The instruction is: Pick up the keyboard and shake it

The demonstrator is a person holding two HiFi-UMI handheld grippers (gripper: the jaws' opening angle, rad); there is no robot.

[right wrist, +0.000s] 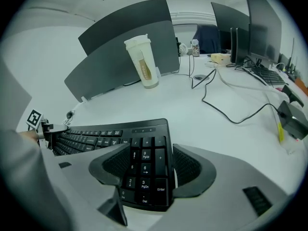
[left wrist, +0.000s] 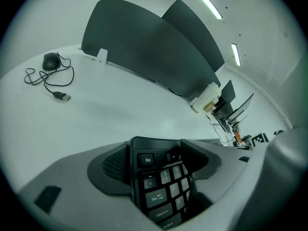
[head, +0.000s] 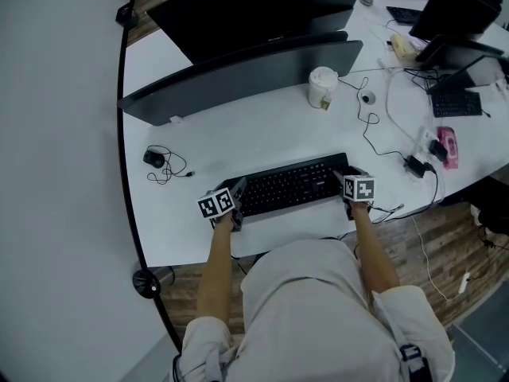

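Keyboard (head: 290, 185) lies flat on the table (head: 238, 134), near its front edge. Left gripper (left wrist: 156, 163) — jaws apart, Esc corner between them, unclamped. Right gripper (right wrist: 147, 165) — jaws apart over the numeric-pad end.

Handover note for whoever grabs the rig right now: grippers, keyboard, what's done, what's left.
Left gripper: jaws apart, straddling the Esc end of the keyboard; no clamp evident.
Right gripper: jaws apart around the number-pad end, with a pale gap beside one pad.
Keyboard: flat on the white desk, in front of the person, one gripper at each end.
Done: both grippers are placed at the ends.
Left: close both, lift, shake. Whether it has already been shaken cannot be told.
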